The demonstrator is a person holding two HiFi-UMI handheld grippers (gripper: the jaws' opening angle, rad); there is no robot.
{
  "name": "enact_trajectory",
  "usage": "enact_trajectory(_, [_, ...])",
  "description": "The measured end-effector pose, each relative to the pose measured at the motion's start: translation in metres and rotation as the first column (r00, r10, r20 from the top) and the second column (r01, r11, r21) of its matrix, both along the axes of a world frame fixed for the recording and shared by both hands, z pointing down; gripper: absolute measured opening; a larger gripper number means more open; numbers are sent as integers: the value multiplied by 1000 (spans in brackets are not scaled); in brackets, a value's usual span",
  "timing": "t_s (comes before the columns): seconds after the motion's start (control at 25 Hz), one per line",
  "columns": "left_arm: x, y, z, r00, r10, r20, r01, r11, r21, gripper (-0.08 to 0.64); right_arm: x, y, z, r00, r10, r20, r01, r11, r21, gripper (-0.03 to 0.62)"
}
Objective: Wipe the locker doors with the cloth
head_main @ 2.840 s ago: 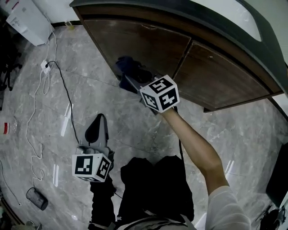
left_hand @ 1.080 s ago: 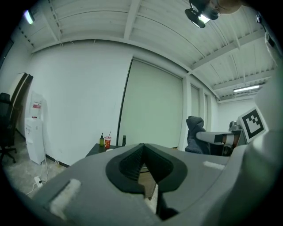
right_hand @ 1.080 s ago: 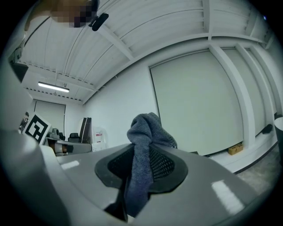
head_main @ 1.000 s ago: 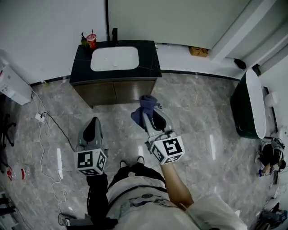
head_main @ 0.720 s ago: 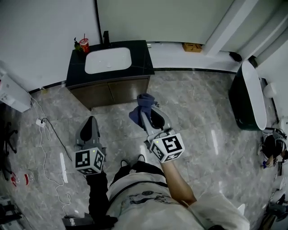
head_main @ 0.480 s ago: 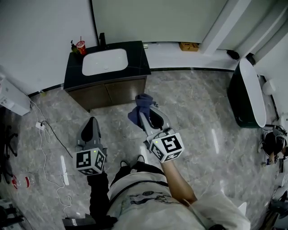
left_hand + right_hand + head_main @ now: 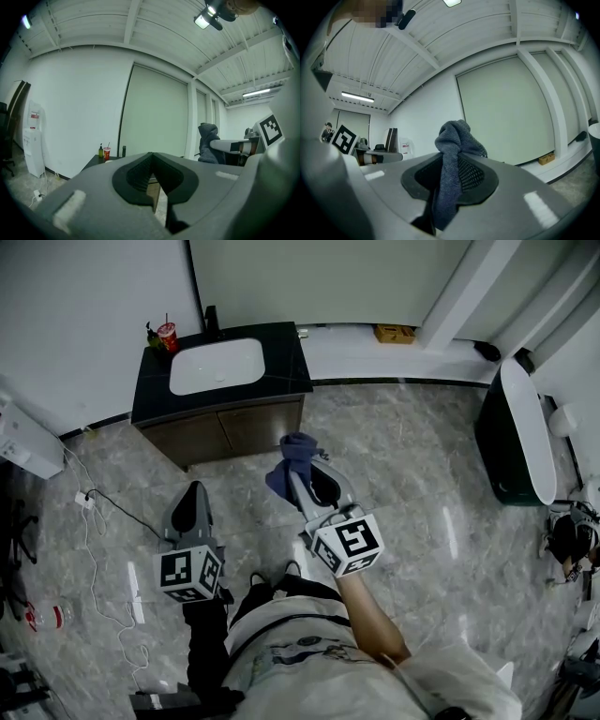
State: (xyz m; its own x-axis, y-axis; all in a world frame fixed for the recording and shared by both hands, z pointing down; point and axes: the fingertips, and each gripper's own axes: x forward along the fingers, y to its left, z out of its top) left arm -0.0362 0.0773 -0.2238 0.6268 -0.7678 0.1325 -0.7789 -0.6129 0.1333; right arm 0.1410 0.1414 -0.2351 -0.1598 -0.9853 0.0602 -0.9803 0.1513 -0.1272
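The cabinet doors (image 7: 239, 432) are two brown panels under a black counter with a white sink (image 7: 217, 367), at the far wall. My right gripper (image 7: 305, 476) is held out over the floor, well short of the doors. It is shut on a dark blue-grey cloth (image 7: 289, 457) that bunches above the tips; the right gripper view shows the cloth (image 7: 457, 140) pinched between the pads. My left gripper (image 7: 192, 498) hangs lower at the left, shut and empty. In the left gripper view its jaws meet at the tip (image 7: 151, 158), with the cloth (image 7: 207, 136) at the right.
A red cup (image 7: 167, 336) and a small bottle stand at the counter's back left corner. A white appliance (image 7: 23, 442) and a floor cable (image 7: 103, 512) lie to the left. A dark oblong tub (image 7: 520, 432) stands at the right. A cardboard box (image 7: 394, 333) sits by the far wall.
In the earliest frame the cloth was up against the cabinet doors; now the person stands back on the open floor. Over the last second both grippers have hardly moved.
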Motion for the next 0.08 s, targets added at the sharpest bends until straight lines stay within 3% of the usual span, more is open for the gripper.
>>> enact_trajectory(0.08, [2,-1,1,1000,1,3,-1,1000,-1,2,1,-1,0,1000,0,-4,0,1000,-1,86])
